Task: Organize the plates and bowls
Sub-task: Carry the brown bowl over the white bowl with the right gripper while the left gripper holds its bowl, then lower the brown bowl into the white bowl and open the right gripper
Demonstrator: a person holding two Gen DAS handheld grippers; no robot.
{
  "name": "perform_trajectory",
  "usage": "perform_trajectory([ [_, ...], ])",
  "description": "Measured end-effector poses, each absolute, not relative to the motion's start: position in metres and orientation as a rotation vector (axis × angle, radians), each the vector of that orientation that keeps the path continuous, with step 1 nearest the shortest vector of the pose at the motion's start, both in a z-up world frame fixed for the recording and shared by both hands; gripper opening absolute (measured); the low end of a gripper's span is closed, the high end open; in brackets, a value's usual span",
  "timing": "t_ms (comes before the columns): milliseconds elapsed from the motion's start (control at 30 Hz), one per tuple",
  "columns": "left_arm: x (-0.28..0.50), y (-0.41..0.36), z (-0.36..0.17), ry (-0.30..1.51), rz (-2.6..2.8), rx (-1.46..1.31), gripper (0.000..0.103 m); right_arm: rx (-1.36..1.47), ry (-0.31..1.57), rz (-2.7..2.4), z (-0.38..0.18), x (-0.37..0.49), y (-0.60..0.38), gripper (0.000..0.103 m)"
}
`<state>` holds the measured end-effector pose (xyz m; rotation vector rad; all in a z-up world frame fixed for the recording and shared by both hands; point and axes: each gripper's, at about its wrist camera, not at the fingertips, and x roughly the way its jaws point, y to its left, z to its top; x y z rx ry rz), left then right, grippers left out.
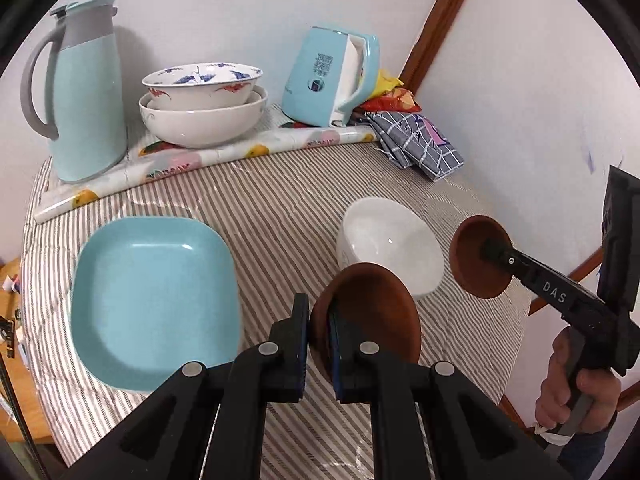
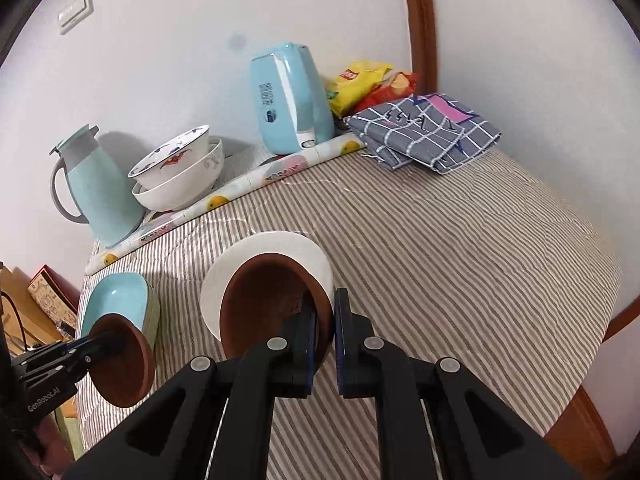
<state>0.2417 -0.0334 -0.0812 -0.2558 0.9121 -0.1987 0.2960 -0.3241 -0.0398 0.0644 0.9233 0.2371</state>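
Observation:
My left gripper [image 1: 319, 322] is shut on the rim of a small brown bowl [image 1: 372, 316] and holds it above the striped table. My right gripper [image 2: 325, 320] is shut on the rim of a second brown bowl [image 2: 268, 300], held tilted just over a white bowl [image 2: 308, 252]. The white bowl [image 1: 390, 240] stands on the table between both grippers. In the left wrist view the right gripper [image 1: 494, 254] holds its brown bowl [image 1: 472, 256] to the right of the white bowl. A light blue square plate [image 1: 154, 300] lies at the left. The left gripper's bowl [image 2: 120, 360] also shows at the left.
Two stacked patterned bowls [image 1: 202, 100] stand at the back beside a blue thermos jug [image 1: 86, 88] and a blue kettle [image 1: 328, 76]. A rolled fruit-print mat [image 1: 200, 160], a folded checked cloth [image 1: 420, 140] and snack bags [image 2: 364, 80] lie near the wall.

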Motion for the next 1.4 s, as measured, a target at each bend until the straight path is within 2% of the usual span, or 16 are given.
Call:
perform_trajectory([
  [633, 0.282, 0.008, -0.089, 0.902, -0.138, -0.291, 0.009, -0.029, 1.017, 0.254, -0.082, 0.341, -0.277, 0.008],
  [1400, 0.300, 0.016, -0.101, 0.907, -0.135, -0.316, 0.010, -0.041, 1.128, 0.272, -0.117, 0.360, -0.265, 0.008],
])
